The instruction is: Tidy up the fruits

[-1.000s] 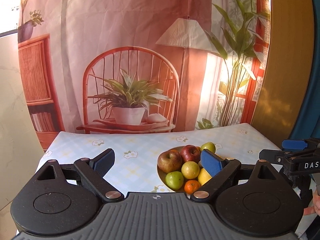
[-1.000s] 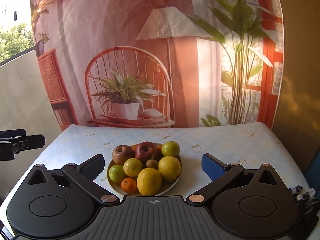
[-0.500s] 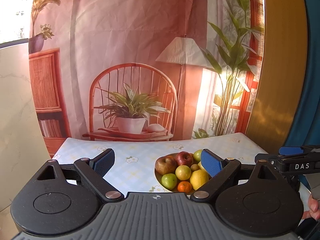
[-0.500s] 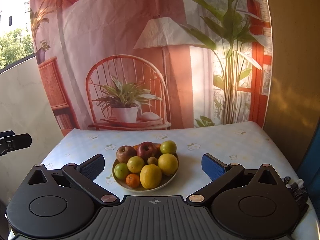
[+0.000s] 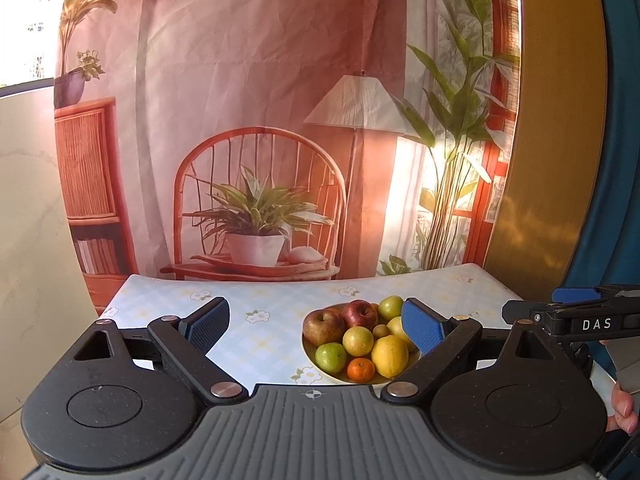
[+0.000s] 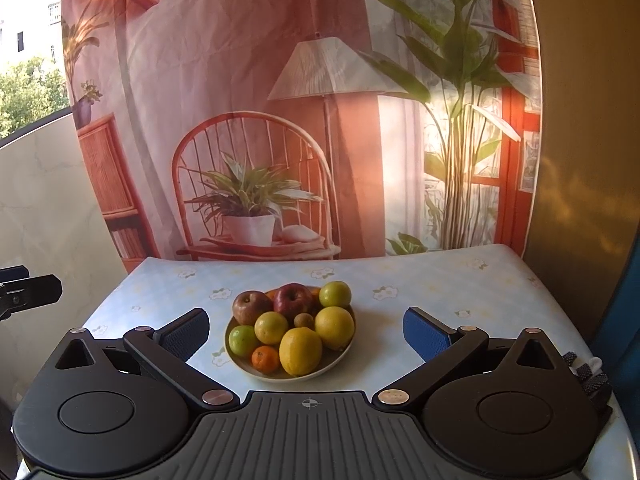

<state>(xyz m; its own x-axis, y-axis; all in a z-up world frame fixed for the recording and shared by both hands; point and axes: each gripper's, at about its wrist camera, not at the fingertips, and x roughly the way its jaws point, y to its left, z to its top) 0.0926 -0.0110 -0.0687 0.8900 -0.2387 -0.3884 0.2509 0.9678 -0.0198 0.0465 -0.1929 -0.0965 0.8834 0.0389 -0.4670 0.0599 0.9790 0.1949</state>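
Note:
A shallow plate (image 6: 340, 358) piled with fruit sits mid-table: two red apples (image 6: 294, 300), green fruits (image 6: 335, 294), lemons (image 6: 300, 351), a small orange (image 6: 265, 359) and a kiwi (image 6: 304, 320). My right gripper (image 6: 307, 330) stands open, short of the plate and above the table, nothing between its fingers. In the left wrist view the same plate (image 5: 310, 354) lies right of centre, partly behind the right fingertip (image 5: 422, 330). My left gripper (image 5: 316, 326) is open and empty, back from the fruit.
The table (image 6: 420, 288) wears a pale blue flowered cloth. A printed backdrop (image 6: 260, 120) of a chair, plant and lamp hangs behind it. The other gripper shows at the right edge (image 5: 576, 320) with a hand (image 5: 622, 408), and at the left edge (image 6: 24, 292).
Both grippers have drawn back and risen, so the plate looks smaller and farther. Their jaws stay equally wide. The fruit has not moved.

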